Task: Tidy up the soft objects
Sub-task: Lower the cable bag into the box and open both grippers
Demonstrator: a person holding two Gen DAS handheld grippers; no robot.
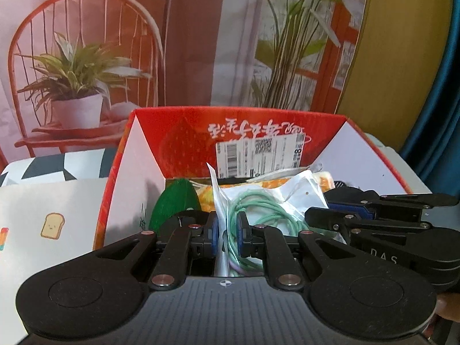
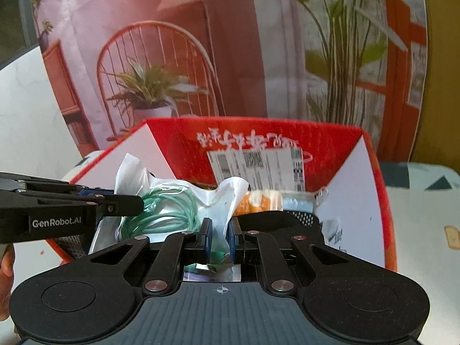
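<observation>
A clear plastic bag [image 1: 283,192] [image 2: 212,198] with a coil of mint-green cord [image 1: 267,212] [image 2: 165,211] hangs over the open red and white box [image 1: 178,132] [image 2: 349,172]. My left gripper [image 1: 228,234] is shut on the bag's left edge; in the right wrist view it comes in from the left. My right gripper [image 2: 219,238] is shut on the bag's other side and shows at the right of the left wrist view. Inside the box lie a green object [image 1: 175,204], an orange packet [image 2: 256,202] and a black object [image 2: 287,224].
A shipping label [image 1: 258,155] [image 2: 258,166] sticks to the box's far red wall. A printed backdrop with a chair and potted plant [image 1: 74,86] stands behind. A white cloth with a toast print [image 1: 51,224] lies left of the box. A hand [image 2: 5,261] shows at the left edge.
</observation>
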